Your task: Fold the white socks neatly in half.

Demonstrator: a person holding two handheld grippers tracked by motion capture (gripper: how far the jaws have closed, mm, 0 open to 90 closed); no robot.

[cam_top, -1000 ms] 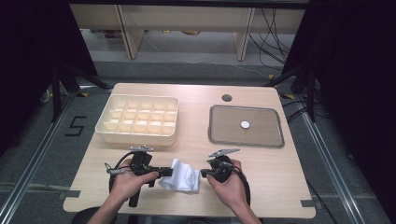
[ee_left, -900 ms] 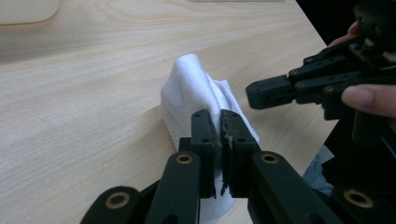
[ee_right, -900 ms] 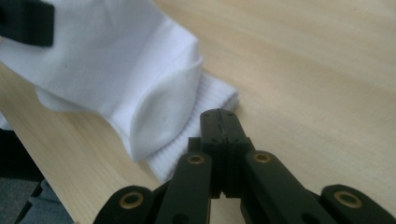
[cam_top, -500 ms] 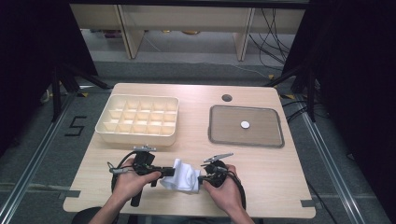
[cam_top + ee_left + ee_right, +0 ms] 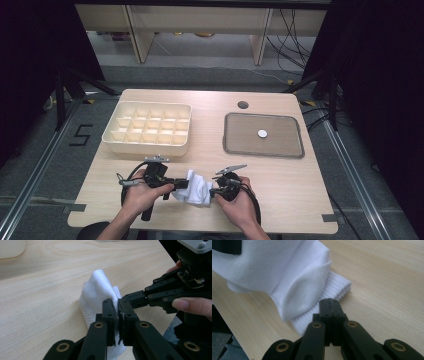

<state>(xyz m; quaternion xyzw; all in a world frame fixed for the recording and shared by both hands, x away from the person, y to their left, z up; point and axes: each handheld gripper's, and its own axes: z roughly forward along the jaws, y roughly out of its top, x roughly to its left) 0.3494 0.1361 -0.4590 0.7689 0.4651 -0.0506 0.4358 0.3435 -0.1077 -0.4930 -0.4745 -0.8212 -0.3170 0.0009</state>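
A white sock (image 5: 196, 186) lies crumpled on the wooden table near its front edge, between the two grippers. My left gripper (image 5: 181, 184) comes in from the left and is shut on a fold of the sock (image 5: 100, 287); a thin edge of fabric shows between its jaws (image 5: 117, 308). My right gripper (image 5: 214, 192) comes in from the right with its jaws fully shut (image 5: 330, 302). Its tips rest against the sock's ribbed cuff (image 5: 337, 287), with no fabric visible between them. In the left gripper view the right gripper (image 5: 123, 298) meets the sock right beside the left jaws.
A cream compartment box (image 5: 145, 145) stands at the back left. A grey tray (image 5: 285, 142) at the back right holds a small white disc (image 5: 262, 133). A dark round hole (image 5: 243, 105) sits near the table's far edge. The front edge runs just below both hands.
The right gripper has shifted a little to the left, closer to the sock. The left gripper and the sock stay where they were.
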